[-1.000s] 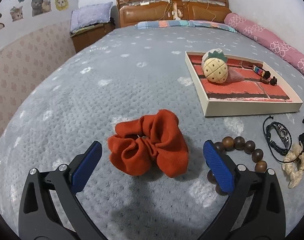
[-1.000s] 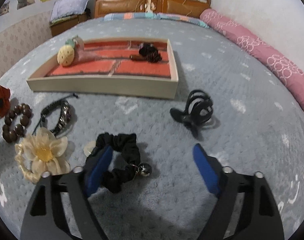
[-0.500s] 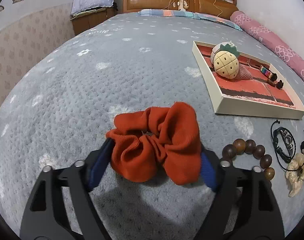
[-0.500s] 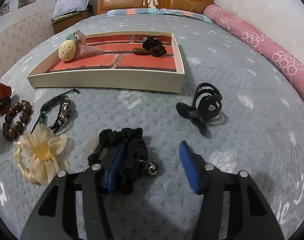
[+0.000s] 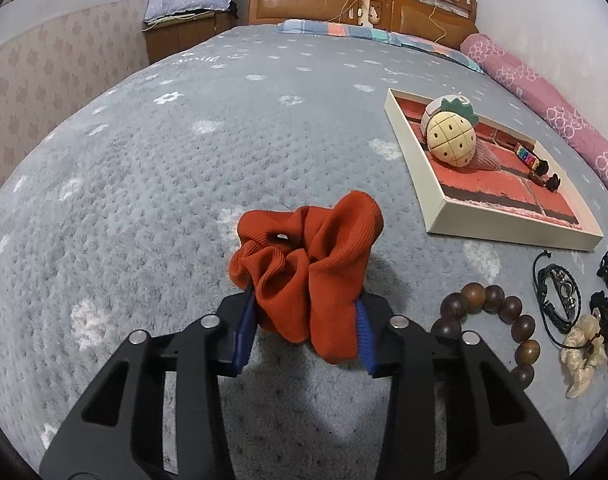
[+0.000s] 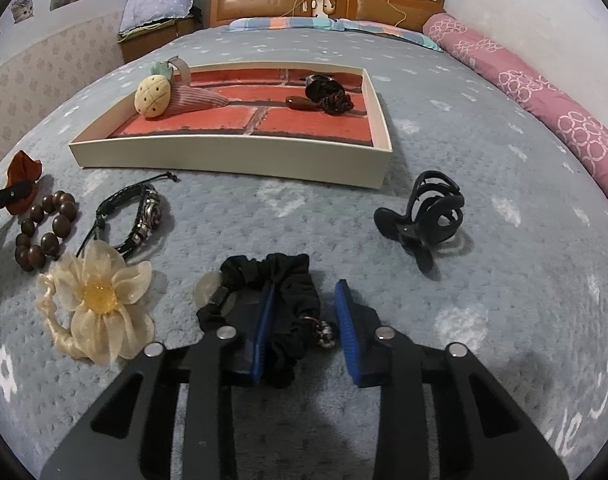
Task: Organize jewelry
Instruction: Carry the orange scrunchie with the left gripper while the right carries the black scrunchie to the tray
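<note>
While closing: left tongs (image 5: 304, 330) squeezing orange scrunchie (image 5: 308, 272); right tongs (image 6: 304, 328) seemingly around black scrunchie (image 6: 281, 300).

Both grippers' jaws closing.

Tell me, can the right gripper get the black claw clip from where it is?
Probably not yet: the right gripper jaws are closing around the black scrunchie. The black claw clip lies apart on bare blanket, nothing blocking it.

soft, even indoor light from above — both views are bright, sharp in the middle and free of glare. dim shadows pool on the grey bedspread (image 5: 151, 208) under each gripper. strong fisheye bending curves the bed's edges — the corners go black.
</note>
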Demonstrator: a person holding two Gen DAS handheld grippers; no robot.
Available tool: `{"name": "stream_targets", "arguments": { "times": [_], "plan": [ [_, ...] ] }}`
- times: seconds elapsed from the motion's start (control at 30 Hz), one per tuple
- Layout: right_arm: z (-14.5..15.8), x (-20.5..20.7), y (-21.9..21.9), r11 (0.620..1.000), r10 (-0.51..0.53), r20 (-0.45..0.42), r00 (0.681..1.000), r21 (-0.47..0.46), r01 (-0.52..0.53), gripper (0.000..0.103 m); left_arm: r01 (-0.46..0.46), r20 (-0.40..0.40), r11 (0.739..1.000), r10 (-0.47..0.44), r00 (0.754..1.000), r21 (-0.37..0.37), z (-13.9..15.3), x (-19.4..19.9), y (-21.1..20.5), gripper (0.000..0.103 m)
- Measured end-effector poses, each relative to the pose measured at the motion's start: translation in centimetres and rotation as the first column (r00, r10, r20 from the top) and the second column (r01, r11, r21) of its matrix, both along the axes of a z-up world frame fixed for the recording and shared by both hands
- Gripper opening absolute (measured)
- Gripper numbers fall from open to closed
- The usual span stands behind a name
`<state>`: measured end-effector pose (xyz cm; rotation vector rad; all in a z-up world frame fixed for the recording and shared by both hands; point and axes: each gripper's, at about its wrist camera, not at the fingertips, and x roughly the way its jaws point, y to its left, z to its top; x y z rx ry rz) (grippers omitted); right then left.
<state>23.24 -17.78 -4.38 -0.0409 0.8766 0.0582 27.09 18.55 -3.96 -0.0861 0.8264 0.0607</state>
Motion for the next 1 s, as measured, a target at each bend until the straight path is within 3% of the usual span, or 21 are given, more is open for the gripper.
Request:
{"name": "stream_targets", "arguments": {
  "times": [0.07,0.4,0.63,0.87,1.0],
  "plan": [
    [0.1,-0.1,0.0,1.000,0.001,0.006,1.000,0.002,-0.001,0.019,-0.006,0.005,1.000,0.006,1.000,-0.005,0.1,-0.1,0.2,0.035],
    [0.6,-0.5,-0.3,1.000,0.002,0.031,1.000,0.019,-0.003,0.017,-0.029,0.036,1.000,0.029,0.999,-0.001,0.7,-0.8,0.5,0.032],
    [3.0,-0.2,-0.9,0.998,0.001,0.089,0.996,0.061,-0.006,0.017,-0.016,0.075,1.000,0.015,0.997,0.014,2.5,-1.3,-0.4,0.032],
    [6.6,2.4,-0.6,0.998,0.027,0.155,0.988,0.057,-0.037,0.017,0.053,0.121,0.998,-0.055,0.991,0.020,5.6,0.4,-4.6,0.032],
    [8.9,5.1,-0.6,0.998,0.042,0.197,0.979,0.029,-0.049,0.017,0.110,0.133,0.994,-0.107,0.985,-0.013,7.3,2.3,-7.5,0.032]
  ]
}}
